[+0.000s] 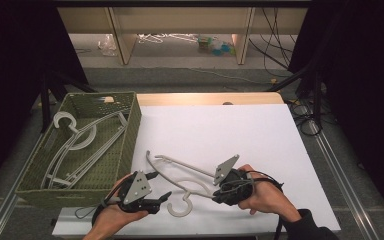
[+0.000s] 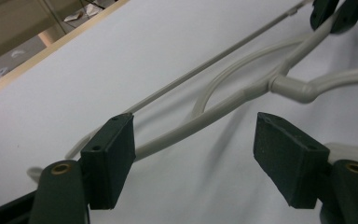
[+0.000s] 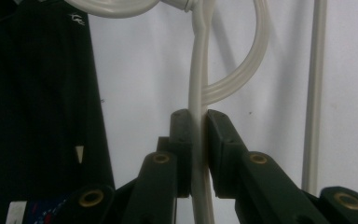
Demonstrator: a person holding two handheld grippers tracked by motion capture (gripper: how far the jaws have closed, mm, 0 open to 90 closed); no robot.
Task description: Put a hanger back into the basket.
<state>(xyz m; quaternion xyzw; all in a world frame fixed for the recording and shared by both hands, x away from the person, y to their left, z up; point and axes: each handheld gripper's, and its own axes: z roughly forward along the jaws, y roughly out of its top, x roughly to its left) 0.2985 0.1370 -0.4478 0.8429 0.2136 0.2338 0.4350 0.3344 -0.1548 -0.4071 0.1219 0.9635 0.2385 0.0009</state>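
A pale grey plastic hanger (image 1: 166, 176) lies near the front of the white table (image 1: 230, 130), with its hook (image 1: 180, 208) toward me. My right gripper (image 1: 215, 195) is shut on one arm of the hanger (image 3: 198, 70), the arm pinched between both pads. My left gripper (image 1: 163, 198) stands open just left of the hook. In the left gripper view the hanger's arm (image 2: 242, 95) runs beyond the left gripper (image 2: 195, 140), untouched, and the right gripper (image 2: 336, 14) clamps it farther along.
A green woven basket (image 1: 126, 150) stands at the table's left and holds two or more grey hangers (image 1: 75, 145). The table's wooden far edge (image 1: 210, 98) borders the floor. A dark sleeve (image 3: 37, 93) lies beside the right gripper.
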